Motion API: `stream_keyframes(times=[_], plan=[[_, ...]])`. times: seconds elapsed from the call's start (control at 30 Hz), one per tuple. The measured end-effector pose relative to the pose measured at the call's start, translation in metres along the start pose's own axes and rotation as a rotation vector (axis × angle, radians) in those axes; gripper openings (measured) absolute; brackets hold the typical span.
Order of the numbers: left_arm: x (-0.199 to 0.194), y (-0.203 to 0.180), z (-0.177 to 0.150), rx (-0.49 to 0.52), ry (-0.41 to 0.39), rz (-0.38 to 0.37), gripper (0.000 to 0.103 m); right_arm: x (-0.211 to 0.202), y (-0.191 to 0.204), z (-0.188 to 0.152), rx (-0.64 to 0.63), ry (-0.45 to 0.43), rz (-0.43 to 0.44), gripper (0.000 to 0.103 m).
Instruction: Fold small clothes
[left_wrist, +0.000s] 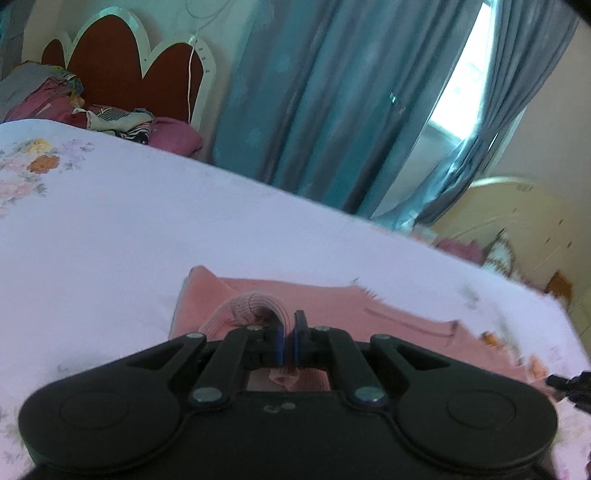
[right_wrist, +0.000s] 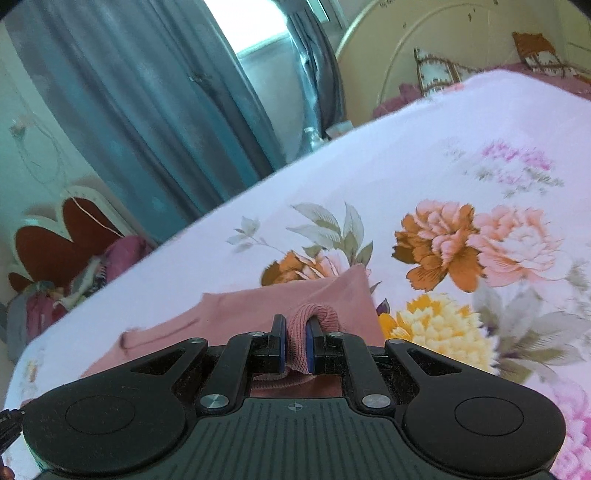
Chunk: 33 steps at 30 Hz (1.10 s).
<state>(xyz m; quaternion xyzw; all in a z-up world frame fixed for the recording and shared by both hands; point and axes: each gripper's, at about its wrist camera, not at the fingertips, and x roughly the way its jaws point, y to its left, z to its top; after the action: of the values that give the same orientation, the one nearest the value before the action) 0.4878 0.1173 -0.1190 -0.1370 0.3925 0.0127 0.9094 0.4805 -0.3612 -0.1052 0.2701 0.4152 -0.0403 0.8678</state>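
Pink garment (left_wrist: 332, 317) with ribbed pink hem (right_wrist: 317, 317). White bedsheet (right_wrist: 406, 177) printed with orange, pink, yellow flowers and grey-green leaves. Teal-blue curtains (left_wrist: 314, 92). Dark red headboard (left_wrist: 110, 62), white trim. Black hand-held grippers, left (left_wrist: 290, 338) and right (right_wrist: 295, 341), blue finger pads (right_wrist: 309, 347).

Garment (left_wrist: 332, 310) flat on bedsheet (left_wrist: 110, 221)
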Motion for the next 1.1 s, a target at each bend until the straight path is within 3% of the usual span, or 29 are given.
stream_keyframes(times=[0.1, 0.23, 0.3, 0.33, 0.37, 0.4, 0.43, 0.47, 0.73, 0.77, 0.8, 0.87, 1.03, 1.1], plan=[[0.021, -0.001, -0.004, 0.041, 0.049, 0.043, 0.006, 0.023, -0.006, 0.000, -0.004, 0.032, -0.014, 0.010], [0.032, 0.005, -0.006, 0.077, 0.080, 0.078, 0.023, 0.038, -0.010, 0.002, -0.007, 0.069, -0.012, 0.011], [0.026, 0.012, -0.002, 0.064, 0.074, 0.052, 0.035, 0.037, -0.012, 0.005, -0.015, 0.065, 0.004, 0.011], [0.022, 0.015, 0.000, 0.059, 0.064, 0.045, 0.056, 0.036, -0.011, 0.007, -0.022, 0.061, 0.014, 0.013], [0.016, 0.019, 0.001, 0.060, 0.043, 0.041, 0.075, 0.033, -0.011, 0.008, -0.035, 0.047, 0.017, 0.026], [0.013, 0.019, 0.003, 0.068, 0.018, 0.036, 0.078, 0.032, -0.010, 0.009, -0.055, 0.026, 0.008, 0.055], [0.008, 0.020, 0.004, 0.083, -0.002, 0.030, 0.078, 0.029, -0.008, 0.010, -0.079, -0.002, -0.001, 0.069], [0.005, 0.022, 0.005, 0.105, -0.001, 0.020, 0.078, 0.027, -0.007, 0.011, -0.104, -0.020, 0.002, 0.076], [0.037, 0.005, 0.003, 0.269, 0.084, -0.001, 0.073, 0.046, 0.005, 0.007, -0.267, 0.029, 0.049, 0.076], [0.044, 0.004, 0.004, 0.278, 0.097, 0.006, 0.072, 0.050, 0.006, 0.006, -0.284, 0.038, 0.050, 0.074], [0.049, 0.007, 0.004, 0.278, 0.105, 0.007, 0.070, 0.054, 0.006, 0.006, -0.298, 0.051, 0.055, 0.065], [0.057, 0.010, 0.005, 0.279, 0.120, 0.009, 0.061, 0.062, 0.004, 0.005, -0.312, 0.077, 0.061, 0.058], [0.066, 0.013, -0.002, 0.330, 0.153, -0.017, 0.046, 0.077, 0.006, 0.000, -0.391, 0.103, 0.051, 0.057], [0.065, 0.011, -0.003, 0.349, 0.148, -0.023, 0.032, 0.081, 0.008, -0.001, -0.424, 0.110, 0.052, 0.029]])
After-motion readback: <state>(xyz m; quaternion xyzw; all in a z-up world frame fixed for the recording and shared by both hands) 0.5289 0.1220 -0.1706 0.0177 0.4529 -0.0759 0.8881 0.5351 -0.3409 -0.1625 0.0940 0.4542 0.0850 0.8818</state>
